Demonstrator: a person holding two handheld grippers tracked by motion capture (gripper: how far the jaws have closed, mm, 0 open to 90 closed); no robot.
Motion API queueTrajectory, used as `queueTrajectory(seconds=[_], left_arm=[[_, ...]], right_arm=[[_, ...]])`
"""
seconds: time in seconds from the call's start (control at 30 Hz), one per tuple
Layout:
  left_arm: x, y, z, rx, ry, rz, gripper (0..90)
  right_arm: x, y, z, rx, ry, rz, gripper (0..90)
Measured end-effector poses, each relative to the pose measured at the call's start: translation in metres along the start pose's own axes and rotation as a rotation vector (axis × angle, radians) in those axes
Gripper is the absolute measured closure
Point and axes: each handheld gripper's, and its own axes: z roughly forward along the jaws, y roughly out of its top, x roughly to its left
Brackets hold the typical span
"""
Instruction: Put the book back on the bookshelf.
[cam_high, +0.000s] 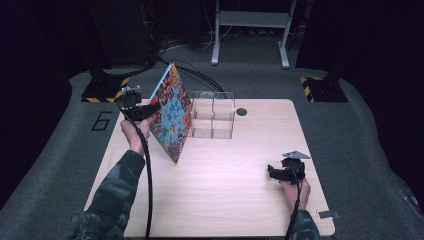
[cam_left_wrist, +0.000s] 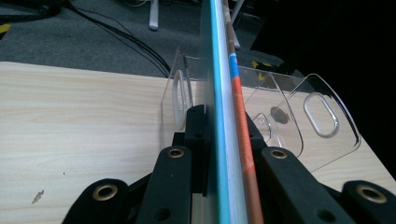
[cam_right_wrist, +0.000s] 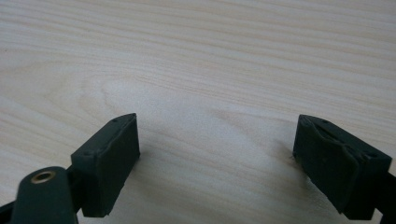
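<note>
A thin, flat book with a colourful patterned cover (cam_high: 172, 112) is held up on edge, tilted, over the left part of the wooden table (cam_high: 235, 200). My left gripper (cam_high: 150, 109) is shut on its left edge. In the left gripper view the book's edge (cam_left_wrist: 229, 116) runs straight up between the two black jaws. A clear acrylic rack with dividers (cam_high: 213, 115) stands just right of the book, at the table's far middle; its walls with oval cut-outs (cam_left_wrist: 322, 114) lie right behind the book. My right gripper (cam_high: 274, 172) rests low at the table's right front, open (cam_right_wrist: 217, 140) over bare wood.
A round dark hole (cam_high: 241, 111) sits in the tabletop behind the rack. Cables (cam_high: 195, 72) cross the grey floor beyond the table's far edge. Black stand bases with yellow-black tape (cam_high: 320, 89) sit at the back corners, and a white frame (cam_high: 250, 30) stands farther off.
</note>
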Motion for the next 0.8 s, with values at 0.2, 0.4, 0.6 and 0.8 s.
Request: queueTrajectory(seconds=[0.2, 0.4, 0.6, 0.8], left_arm=[[0.006, -0.001, -0.001, -0.002, -0.010, -0.002, 78.2], [0.002, 0.001, -0.004, 0.021, -0.020, 0.023, 60.2], [-0.003, 0.005, -0.016, 0.023, -0.012, 0.086, 33.7], [-0.008, 0.004, -0.034, 0.041, -0.025, 0.153, 16.2]], right_arm=[[0.000, 0.000, 0.000, 0.000, 0.000, 0.000, 14.0], [0.000, 0.000, 0.000, 0.000, 0.000, 0.000, 14.0], [0.000, 0.000, 0.000, 0.000, 0.000, 0.000, 14.0], [0.000, 0.000, 0.000, 0.000, 0.000, 0.000, 14.0]])
